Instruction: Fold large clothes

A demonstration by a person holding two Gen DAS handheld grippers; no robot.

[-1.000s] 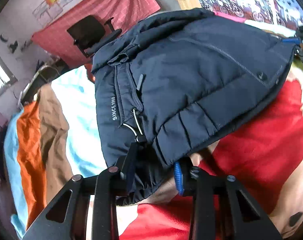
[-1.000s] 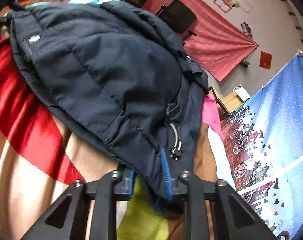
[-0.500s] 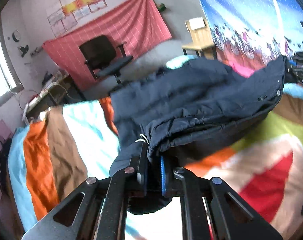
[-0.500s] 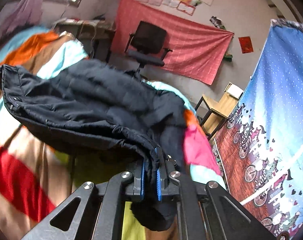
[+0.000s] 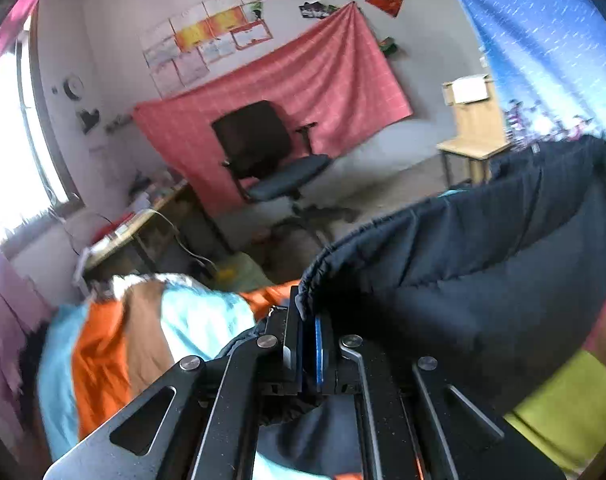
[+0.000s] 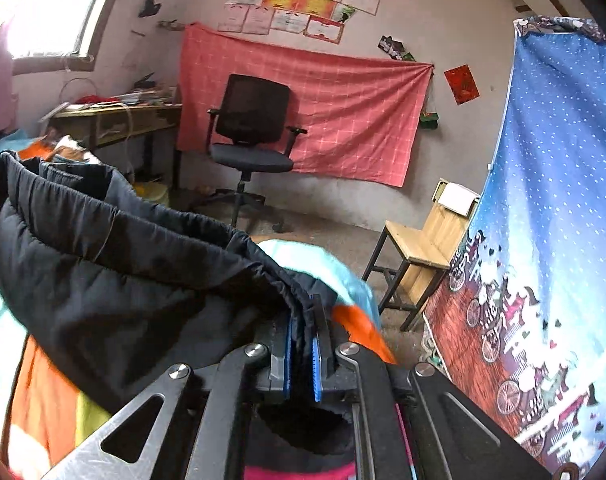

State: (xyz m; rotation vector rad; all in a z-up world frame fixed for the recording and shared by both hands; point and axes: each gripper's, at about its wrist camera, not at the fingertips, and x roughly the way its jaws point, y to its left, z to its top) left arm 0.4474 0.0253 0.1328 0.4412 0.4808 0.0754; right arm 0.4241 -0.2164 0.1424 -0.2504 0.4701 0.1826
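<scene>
A dark navy padded jacket (image 5: pixel 483 256) hangs in the air between my two grippers, above a bed with a striped cover (image 5: pixel 135 340). My left gripper (image 5: pixel 309 320) is shut on the gathered hem of the jacket at its left end. My right gripper (image 6: pixel 305 320) is shut on the hem of the jacket (image 6: pixel 115 264) at its right end. The jacket sags in a curve between the two grips. The part that hangs below the grippers is hidden.
A black office chair (image 6: pixel 251 132) stands before a red cloth (image 6: pixel 343 112) on the far wall. A wooden chair (image 6: pixel 423 244) stands at the right by a blue patterned curtain (image 6: pixel 551 200). A cluttered desk (image 6: pixel 115 116) stands at the left under a window.
Both grippers have closed on the jacket's hem and lifted it off the bed. The views have tilted up from the bed towards the far wall.
</scene>
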